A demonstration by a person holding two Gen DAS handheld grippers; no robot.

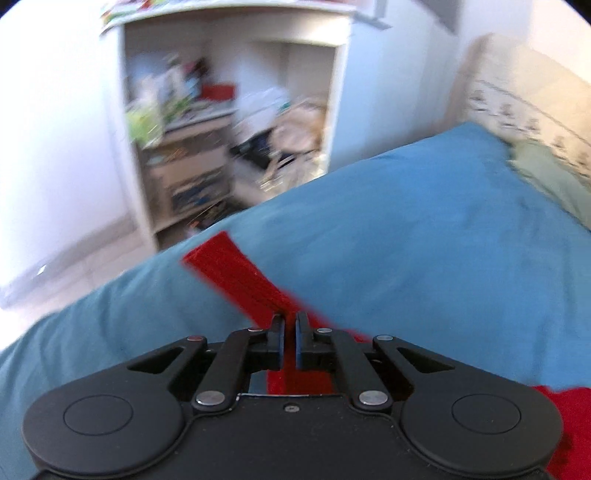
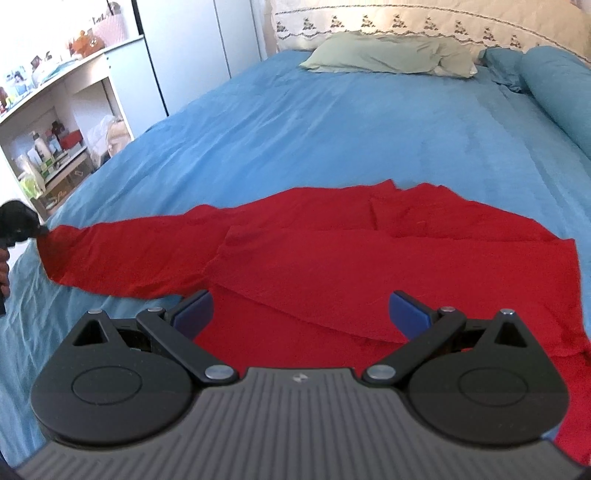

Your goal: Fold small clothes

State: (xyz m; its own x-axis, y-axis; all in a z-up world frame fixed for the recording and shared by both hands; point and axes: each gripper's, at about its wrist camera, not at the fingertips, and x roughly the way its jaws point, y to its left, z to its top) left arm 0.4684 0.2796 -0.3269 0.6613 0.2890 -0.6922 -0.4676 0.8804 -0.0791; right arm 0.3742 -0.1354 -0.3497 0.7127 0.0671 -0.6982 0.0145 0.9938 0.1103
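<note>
A red long-sleeved garment [image 2: 332, 254] lies spread on the blue bed cover [image 2: 332, 122]. One sleeve [image 2: 122, 254] stretches out to the left. My left gripper [image 1: 290, 321] is shut on the sleeve's end [image 1: 236, 277] and holds it near the bed's left edge; it also shows at the far left of the right wrist view [image 2: 22, 225]. My right gripper [image 2: 301, 314] is open and empty, just above the garment's body at its near edge.
A white shelf unit [image 1: 229, 122] full of small items stands past the bed's left edge. A green pillow [image 2: 391, 55] and a blue bolster [image 2: 557, 92] lie at the head of the bed by the embroidered headboard [image 2: 406, 22].
</note>
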